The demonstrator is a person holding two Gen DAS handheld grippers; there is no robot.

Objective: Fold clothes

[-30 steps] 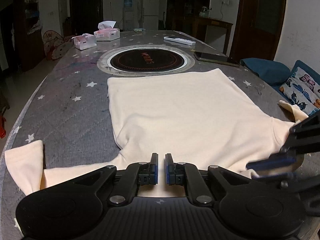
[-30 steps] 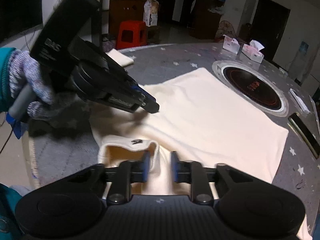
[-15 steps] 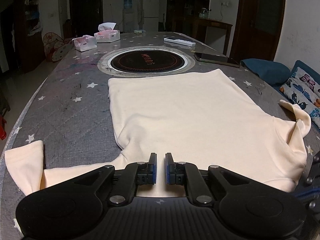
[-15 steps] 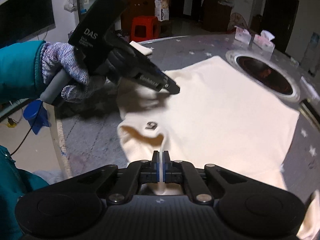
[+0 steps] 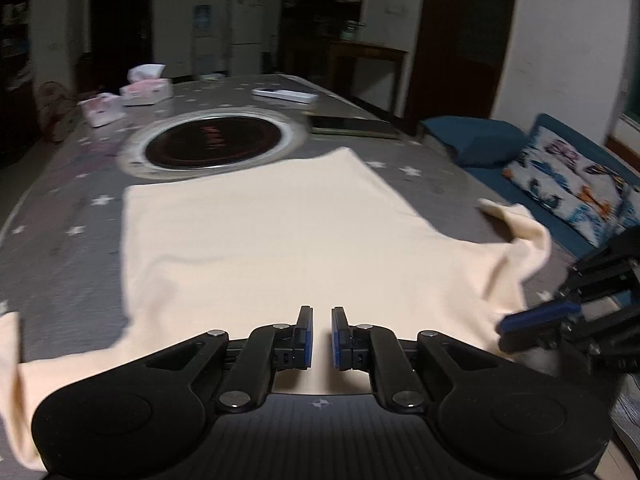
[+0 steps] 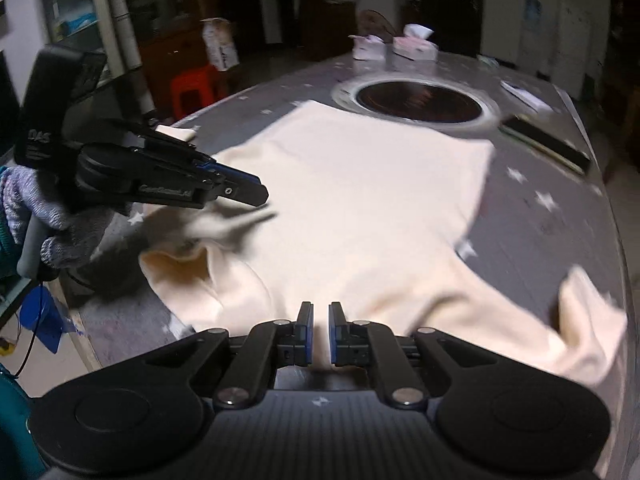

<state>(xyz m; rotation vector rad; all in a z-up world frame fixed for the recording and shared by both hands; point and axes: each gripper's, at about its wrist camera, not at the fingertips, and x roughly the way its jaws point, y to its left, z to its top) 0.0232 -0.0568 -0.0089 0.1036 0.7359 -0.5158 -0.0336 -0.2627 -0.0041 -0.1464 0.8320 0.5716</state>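
Observation:
A cream long-sleeved shirt (image 5: 272,240) lies spread flat on the grey star-patterned table (image 5: 60,208); it also shows in the right wrist view (image 6: 360,208). My left gripper (image 5: 321,338) hovers over the shirt's near edge with a small gap between its jaws and nothing in it. My right gripper (image 6: 320,334) is above the shirt near the shoulder, jaws slightly apart, holding nothing. The collar opening (image 6: 180,264) is rumpled to its left. One sleeve (image 6: 588,320) lies crumpled at the right. The left gripper appears in the right wrist view (image 6: 256,194), above the shirt.
A round black hotplate (image 5: 216,142) is set into the table beyond the shirt. Two tissue boxes (image 5: 146,90), a white remote (image 5: 286,95) and a dark tablet (image 5: 352,126) lie farther back. A blue sofa with cushions (image 5: 560,176) stands off the table's right edge.
My right gripper let go of the collar fabric, opened a little and moved to the shoulder area. My left gripper shifted and lifted a little; its jaw gap is about the same.

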